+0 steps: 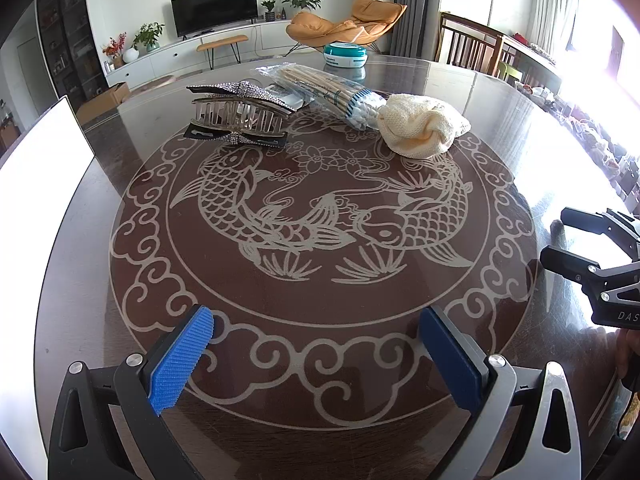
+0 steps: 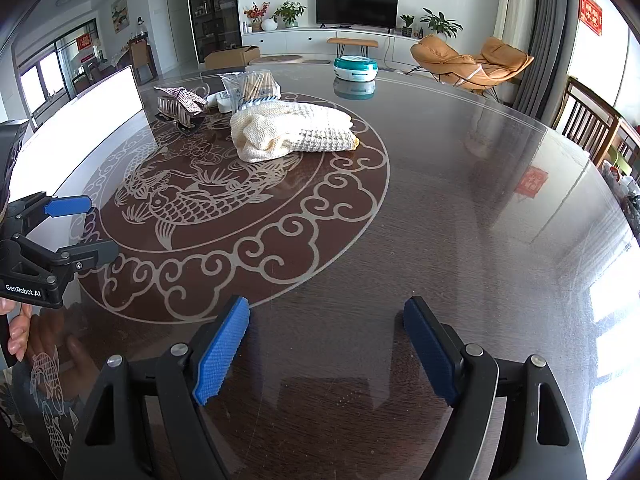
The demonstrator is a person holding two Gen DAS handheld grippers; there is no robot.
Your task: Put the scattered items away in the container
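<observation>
- My left hand-held gripper (image 1: pixel 316 354) hangs low over the near part of the surface (image 1: pixel 500 128), its blue pads spread wide with nothing between them.
- My right hand-held gripper (image 2: pixel 326 346) is spread just as wide and also grips nothing; it sits over plain dark glass, off to the right of the carp roundel.
- In the left wrist view the right hand-held gripper shows at the right edge, well apart from the left one, with bare patterned glass between them.
- Ahead of the left hand-held gripper, the whole carp pattern lies uncovered up to the scattered items.
- The rhinestone hair claw (image 1: pixel 240 114) stands at the far left of the roundel, teeth showing, mirrored in the glass.
- Just beside it to the right lies a clear bag of cotton swabs (image 1: pixel 332 92), angled, its near end touching the cream knitted cloth (image 1: pixel 420 126).
- That cloth sits bunched on the far right rim of the roundel.
- A small white item (image 2: pixel 223 101) lies behind the claw; I cannot tell what it is.
- The white container (image 1: pixel 44 168) stands at the left edge of the surface, its near wall overexposed, apart from the claw.
- A teal-and-white round tub (image 1: pixel 345 55) sits at the far edge, well beyond the swabs.
- To the right, the glass runs uncluttered to its curved rim, chairs (image 2: pixel 592 124) beyond.
</observation>
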